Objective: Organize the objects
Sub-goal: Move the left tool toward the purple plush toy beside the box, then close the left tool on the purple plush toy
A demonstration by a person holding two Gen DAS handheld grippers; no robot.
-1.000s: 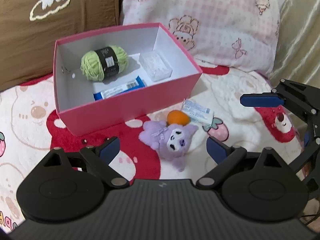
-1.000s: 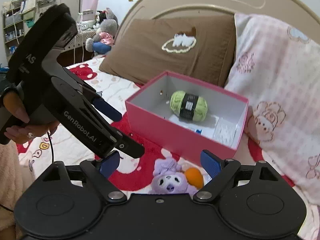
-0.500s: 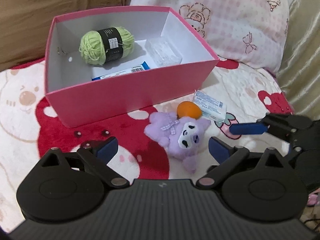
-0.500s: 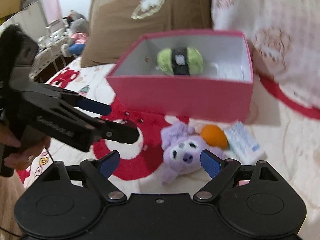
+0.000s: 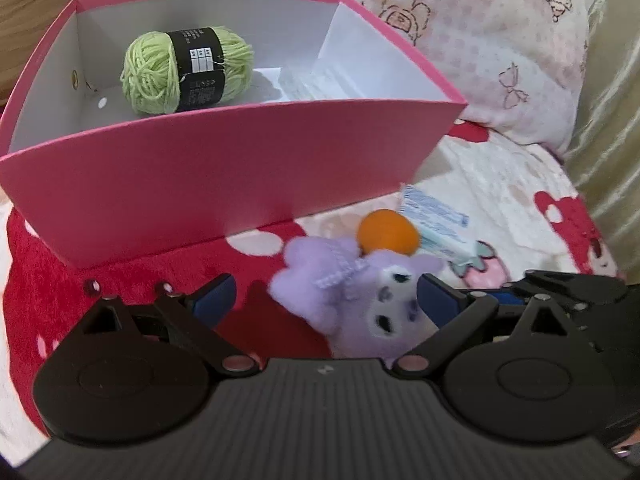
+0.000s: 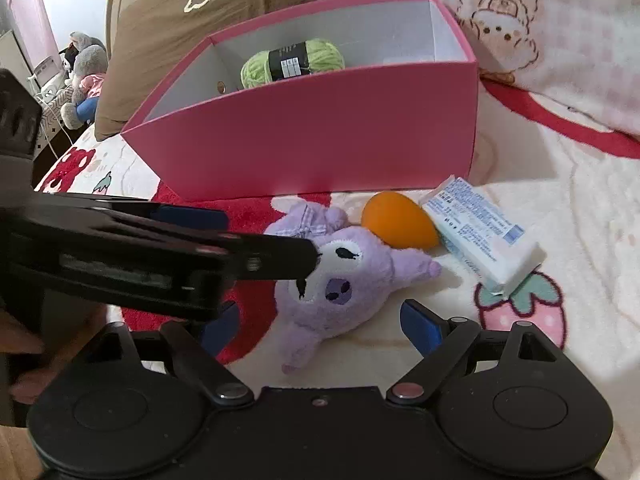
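Both wide-open, empty grippers, left (image 5: 326, 298) and right (image 6: 316, 326), have dropped beside the pink cardboard box (image 5: 224, 184), now bracketing the purple plush toy (image 5: 360, 296) for pickup.

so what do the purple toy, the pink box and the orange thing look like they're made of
Purple toy: soft plush fabric, fuzzy pile with stitched eyes. Pink box: likely cardboard, matte pink outside, white inside, thin straight folded walls. Orange thing: smooth, matte, egg-shaped; possibly foam or rubber, but the look leaves it open.
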